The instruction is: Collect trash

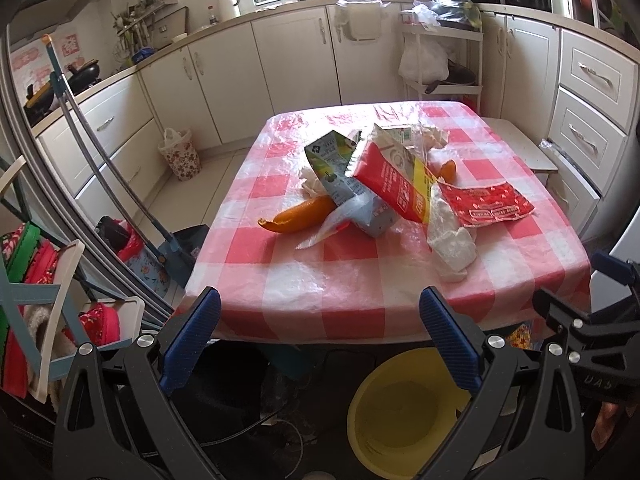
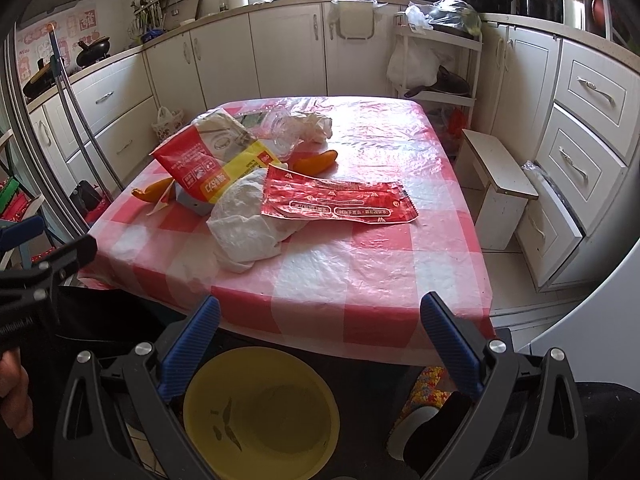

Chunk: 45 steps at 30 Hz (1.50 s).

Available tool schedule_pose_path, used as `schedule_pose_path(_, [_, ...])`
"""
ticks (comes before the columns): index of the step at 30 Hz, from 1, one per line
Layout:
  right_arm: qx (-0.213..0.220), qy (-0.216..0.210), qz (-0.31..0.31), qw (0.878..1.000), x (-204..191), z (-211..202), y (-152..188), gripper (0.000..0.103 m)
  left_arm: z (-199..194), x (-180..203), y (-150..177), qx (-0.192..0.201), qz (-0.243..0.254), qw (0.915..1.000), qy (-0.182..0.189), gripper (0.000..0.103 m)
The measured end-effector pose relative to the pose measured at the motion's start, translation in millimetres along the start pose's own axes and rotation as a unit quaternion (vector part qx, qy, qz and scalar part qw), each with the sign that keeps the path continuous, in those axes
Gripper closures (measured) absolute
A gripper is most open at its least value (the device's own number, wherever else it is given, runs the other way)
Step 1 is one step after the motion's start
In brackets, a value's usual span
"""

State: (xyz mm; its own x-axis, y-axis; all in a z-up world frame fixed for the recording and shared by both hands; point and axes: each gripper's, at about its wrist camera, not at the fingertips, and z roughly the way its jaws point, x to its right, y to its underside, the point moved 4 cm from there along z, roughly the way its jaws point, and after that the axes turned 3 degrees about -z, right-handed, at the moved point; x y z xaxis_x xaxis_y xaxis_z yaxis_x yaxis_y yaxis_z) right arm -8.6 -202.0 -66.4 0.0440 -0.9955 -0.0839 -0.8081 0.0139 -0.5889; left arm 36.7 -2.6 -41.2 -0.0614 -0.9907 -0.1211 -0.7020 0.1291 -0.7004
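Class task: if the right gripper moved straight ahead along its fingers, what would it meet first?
Probably the crumpled white plastic bag on the red-and-white checked tablecloth; the open right gripper points there, though depth is uncertain.

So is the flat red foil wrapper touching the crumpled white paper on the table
Touching. In the right wrist view, the flat red foil wrapper lies with its left end resting on top of the crumpled white paper, no gap between them.

checked tablecloth (image 2: 360, 280) | white stool (image 2: 496, 184) | broom handle (image 1: 100, 168) | thermos (image 1: 229, 3) on counter

home kitchen: white cabinets (image 1: 296, 60), wok (image 1: 82, 72), checkered table (image 1: 360, 288).
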Motion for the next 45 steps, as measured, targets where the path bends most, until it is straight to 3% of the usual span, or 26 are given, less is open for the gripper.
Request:
schedule_pose_path(12, [0.001, -0.012, -0.001, 1.0, -2, 1, 2, 0.007, 10, -4, -39, 0.036, -0.023, 0.9987, 0.028, 0.007])
schedule_pose_path(19, [-0.002, -0.017, -0.002, 1.0, -2, 6, 3, 0.007, 49, 4, -72, 0.011, -0.079, 0.9931, 0.086, 0.007])
schedule_pose_path(23, [-0.007, -0.014, -0.004, 1.0, -1, 9, 3, 0.007, 74, 12, -87, 0.005, -0.094, 0.9917, 0.088, 0.01])
schedule_pose_path(27, [-0.008, -0.006, -0.006, 1.0, 6, 11, 2, 0.007, 100, 15, -97, -0.021, -0.109, 0.9876, 0.11, 0.043])
schedule_pose_path(30, [-0.009, 0.003, -0.018, 1.0, 13, 12, -4, 0.007, 118, 20, -98, -0.049, -0.107, 0.9843, 0.132, 0.083])
schedule_pose_path(31, [-0.01, 0.005, -0.026, 1.0, 15, 12, -8, 0.007, 121, 20, -97, -0.054, -0.11, 0.9819, 0.145, 0.09])
schedule_pose_path(36, [-0.017, 0.021, -0.134, 0.991, 15, 26, -37, 0.007, 108, 15, -103, -0.024, -0.115, 0.9759, 0.184, 0.094])
schedule_pose_path(40, [-0.043, 0.027, -0.26, 0.964, 8, 60, -48, 0.007, 92, 6, -110, -0.004, -0.124, 0.9703, 0.208, 0.094])
schedule_pose_path(42, [-0.063, 0.011, -0.284, 0.957, 10, 77, -49, 0.007, 81, -1, -112, 0.009, -0.129, 0.9672, 0.219, 0.094])
schedule_pose_path(45, [-0.075, -0.02, -0.279, 0.957, 15, 93, -56, 0.007, 66, -11, -113, 0.021, -0.129, 0.9647, 0.229, 0.094])
